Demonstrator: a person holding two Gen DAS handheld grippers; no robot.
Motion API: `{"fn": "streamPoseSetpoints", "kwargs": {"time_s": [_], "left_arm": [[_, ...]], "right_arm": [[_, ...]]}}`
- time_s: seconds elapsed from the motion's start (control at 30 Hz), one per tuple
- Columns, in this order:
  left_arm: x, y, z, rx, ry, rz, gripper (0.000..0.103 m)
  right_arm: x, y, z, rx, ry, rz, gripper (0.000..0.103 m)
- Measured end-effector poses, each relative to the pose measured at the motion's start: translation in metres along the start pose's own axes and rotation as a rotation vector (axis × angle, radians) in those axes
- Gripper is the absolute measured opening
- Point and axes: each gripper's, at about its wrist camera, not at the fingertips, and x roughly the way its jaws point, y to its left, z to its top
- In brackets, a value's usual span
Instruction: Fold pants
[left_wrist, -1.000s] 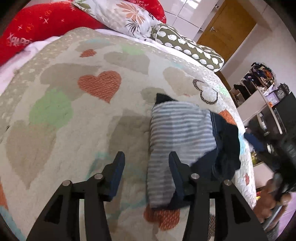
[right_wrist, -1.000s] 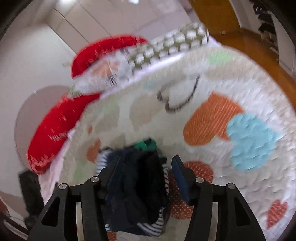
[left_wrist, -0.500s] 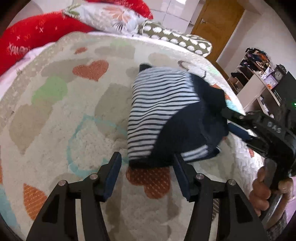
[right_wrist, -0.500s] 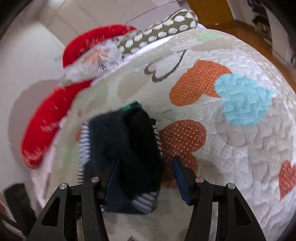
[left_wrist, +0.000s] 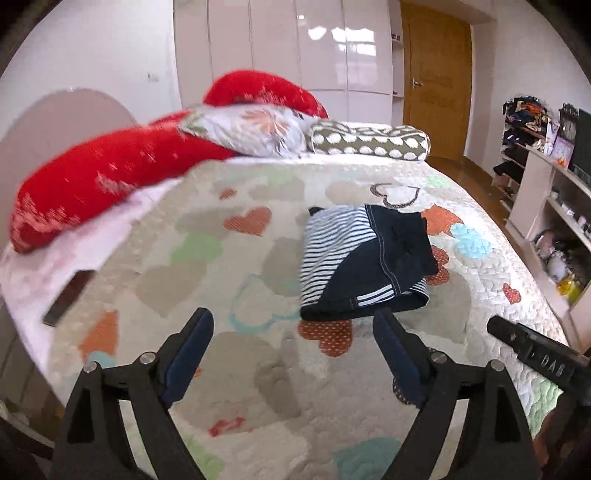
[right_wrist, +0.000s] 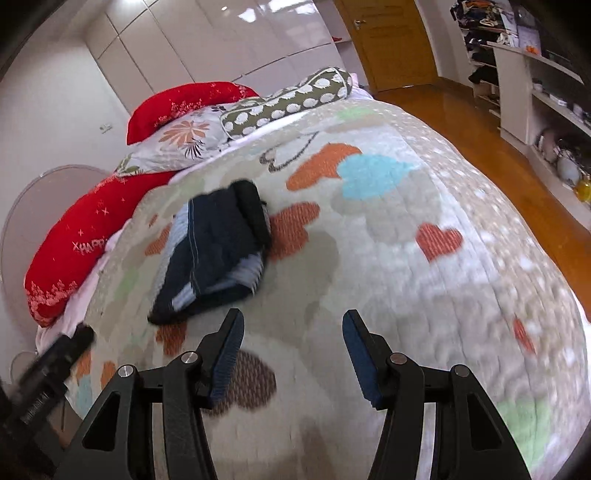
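Jaws of both grippers have drawn back from the folded pants (left_wrist: 364, 260).

The pants (left_wrist: 364, 260) are soft matt cloth, part dark navy and part striped knit, lying on a quilted, puckered cotton bedspread (left_wrist: 229, 373). The wardrobe doors (left_wrist: 325, 44) are glossy white, and the door (left_wrist: 436, 74) and floor (right_wrist: 491, 122) are polished wood.

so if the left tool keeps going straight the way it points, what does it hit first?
Probably the bedspread just short of the folded pants. The left tool, jaws opening with nothing between them, angles down at bare quilt; the pants lie farther along and slightly right. Depth is unclear through the fisheye.
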Motion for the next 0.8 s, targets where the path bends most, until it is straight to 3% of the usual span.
{"fn": "streamPoseSetpoints", "kwargs": {"time_s": [0.17, 0.27, 0.8], "left_arm": [[-0.021, 0.003, -0.004, -0.019, 0.017, -0.032, 0.091], [-0.02, 0.0, -0.006, -0.013, 0.035, -0.042, 0.091], [-0.007, -0.007, -0.018, -0.024, 0.111, -0.107, 0.091]], "right_arm": [[-0.017, 0.018, -0.018, -0.075, -0.012, -0.064, 0.065], [-0.023, 0.024, -0.025, -0.095, -0.012, -0.059, 0.067], [-0.006, 0.032, -0.04, -0.145, 0.035, -0.1, 0.069]]}}
